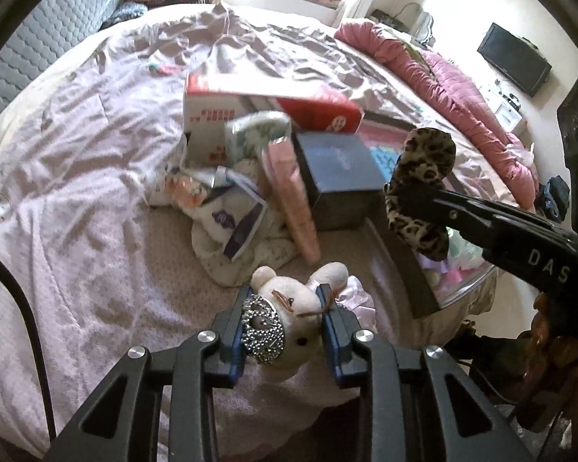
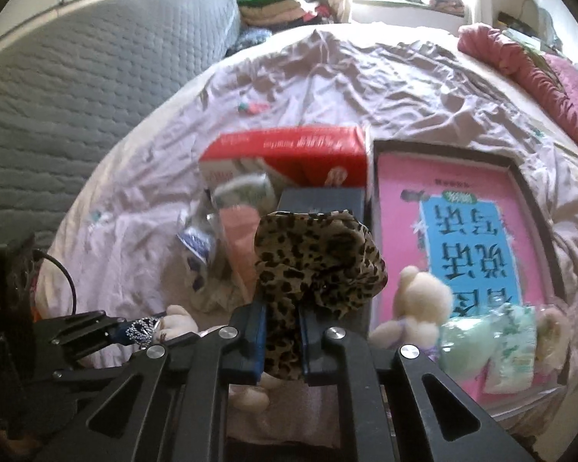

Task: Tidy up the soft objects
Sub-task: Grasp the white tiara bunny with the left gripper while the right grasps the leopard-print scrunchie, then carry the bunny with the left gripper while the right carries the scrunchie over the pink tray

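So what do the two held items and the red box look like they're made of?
The scrunchie in the right gripper looks like thin, slightly sheer leopard-print fabric, gathered into ruffles. The bear in the left gripper looks like cream plush with a matte, fuzzy nap; its crown seems to be shiny silver beads, metal or plastic. The red box looks like glossy printed cardboard.

The leopard-print scrunchie point(image 2: 320, 265) is covering the near part of the dark blue box point(image 2: 321, 200) in the right wrist view. Left of that box, the pink packet point(image 2: 237, 238) and wrappers point(image 2: 196, 246) are smearing into blur (print unreadable). Right of it, the tray point(image 2: 539, 208) is running past the frame's lower edge.
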